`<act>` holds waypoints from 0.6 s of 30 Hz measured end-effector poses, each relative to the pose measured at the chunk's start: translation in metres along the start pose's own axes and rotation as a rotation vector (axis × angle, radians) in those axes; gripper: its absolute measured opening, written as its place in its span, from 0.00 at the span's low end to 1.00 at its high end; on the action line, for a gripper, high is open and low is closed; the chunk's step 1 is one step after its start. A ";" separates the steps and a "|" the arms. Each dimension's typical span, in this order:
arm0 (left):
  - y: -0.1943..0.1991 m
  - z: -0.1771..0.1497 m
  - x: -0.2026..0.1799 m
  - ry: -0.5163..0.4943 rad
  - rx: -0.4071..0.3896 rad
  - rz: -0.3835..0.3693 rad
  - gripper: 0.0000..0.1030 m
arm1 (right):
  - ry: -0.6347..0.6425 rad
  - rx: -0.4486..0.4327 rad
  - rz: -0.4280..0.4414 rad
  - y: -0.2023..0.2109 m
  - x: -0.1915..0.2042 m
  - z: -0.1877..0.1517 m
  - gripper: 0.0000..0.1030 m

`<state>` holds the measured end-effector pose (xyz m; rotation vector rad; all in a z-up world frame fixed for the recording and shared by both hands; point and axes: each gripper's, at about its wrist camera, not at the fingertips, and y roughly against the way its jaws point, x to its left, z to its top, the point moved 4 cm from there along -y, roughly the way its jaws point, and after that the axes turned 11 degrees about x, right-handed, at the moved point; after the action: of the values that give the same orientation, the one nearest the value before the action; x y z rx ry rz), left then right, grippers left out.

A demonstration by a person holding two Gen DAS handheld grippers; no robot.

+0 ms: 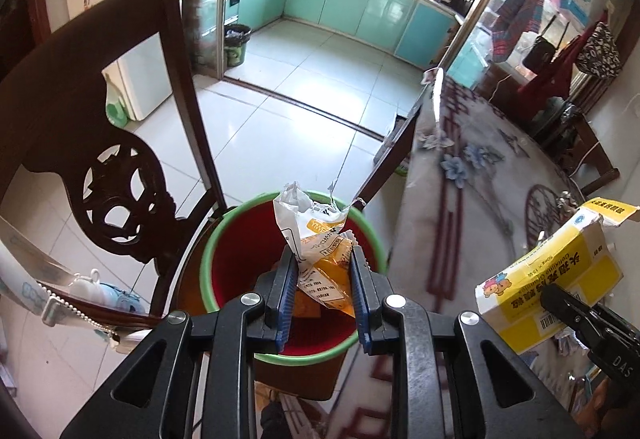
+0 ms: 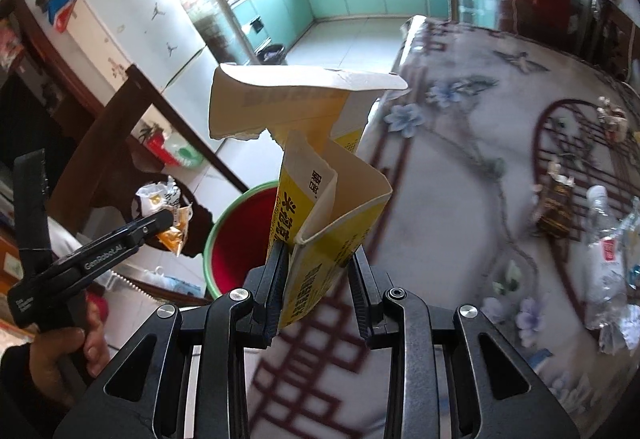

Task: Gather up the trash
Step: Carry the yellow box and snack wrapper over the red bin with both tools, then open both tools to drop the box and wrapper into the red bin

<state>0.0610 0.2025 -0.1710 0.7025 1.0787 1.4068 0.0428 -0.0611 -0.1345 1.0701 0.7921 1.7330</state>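
Crinkled plastic wrapper [image 1: 320,259] fills left fingers [image 1: 286,291]; right fingers [image 2: 276,279] pinch creased cardboard box [image 2: 320,207].

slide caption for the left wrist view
Left gripper holds a snack wrapper over the red bin.

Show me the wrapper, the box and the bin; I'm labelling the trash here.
wrapper [image 1: 320,263], left wrist view, on its orange lower half between the fingers.
box [image 2: 320,235], right wrist view, on its yellow printed side.
bin [image 1: 224,231], left wrist view, on its green rim at the left.
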 end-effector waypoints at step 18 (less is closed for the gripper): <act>-0.034 0.020 0.037 0.023 0.072 -0.040 0.56 | 0.029 0.029 -0.024 -0.027 0.032 0.017 0.49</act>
<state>0.0877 0.2395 -0.2004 0.7140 1.1600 1.3497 0.0623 -0.0207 -0.1409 1.0524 0.8475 1.7254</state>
